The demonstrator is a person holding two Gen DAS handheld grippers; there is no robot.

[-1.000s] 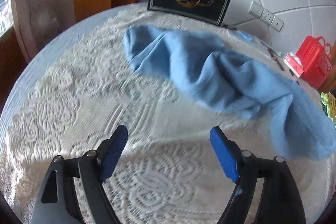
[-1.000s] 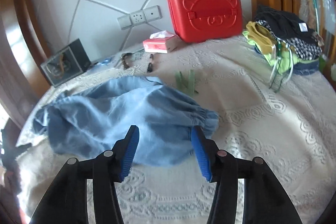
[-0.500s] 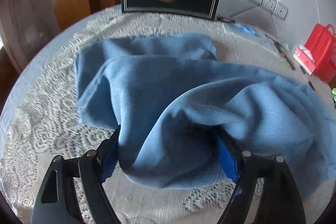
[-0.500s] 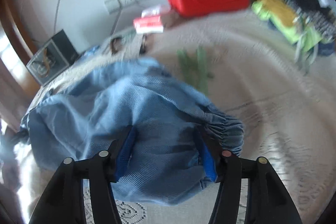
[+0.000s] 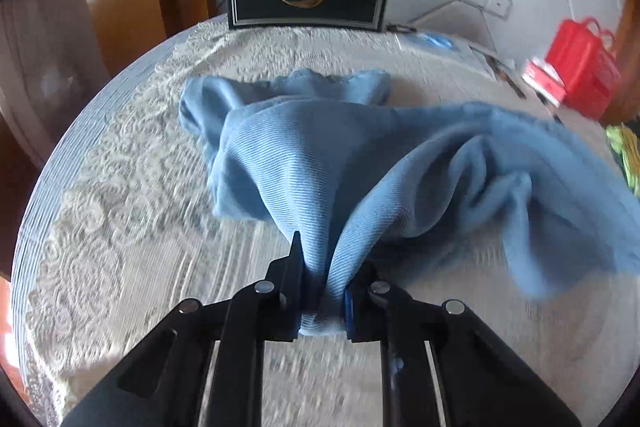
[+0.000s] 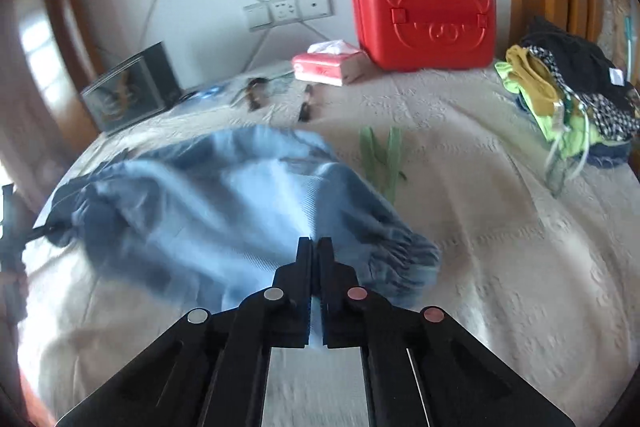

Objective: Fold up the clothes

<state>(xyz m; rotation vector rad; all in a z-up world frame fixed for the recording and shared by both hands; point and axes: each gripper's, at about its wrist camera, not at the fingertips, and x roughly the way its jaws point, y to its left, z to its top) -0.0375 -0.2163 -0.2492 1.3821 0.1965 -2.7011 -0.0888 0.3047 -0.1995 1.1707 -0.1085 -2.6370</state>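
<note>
Lace cloth (image 5: 132, 227) covered the desk, where the blue garment (image 5: 304, 147) lay bunched. Both jaws had just closed: the left gripper (image 5: 322, 291) and right gripper (image 6: 315, 267) each pinched its fabric. Behind stood a red case (image 6: 424, 23).

Left claw (image 5: 324, 291), right claw (image 6: 315, 267): black linkage arms, silver rivets, blue pads.

The blue garment (image 5: 320, 147) is soft, finely ribbed cloth, crumpled and unfolded on the lace-covered table (image 5: 120, 227). One bunched fold of it rises to a pinched peak, the rest sagging in loose folds. A gathered elastic edge (image 6: 404, 247) shows at one end.
</note>
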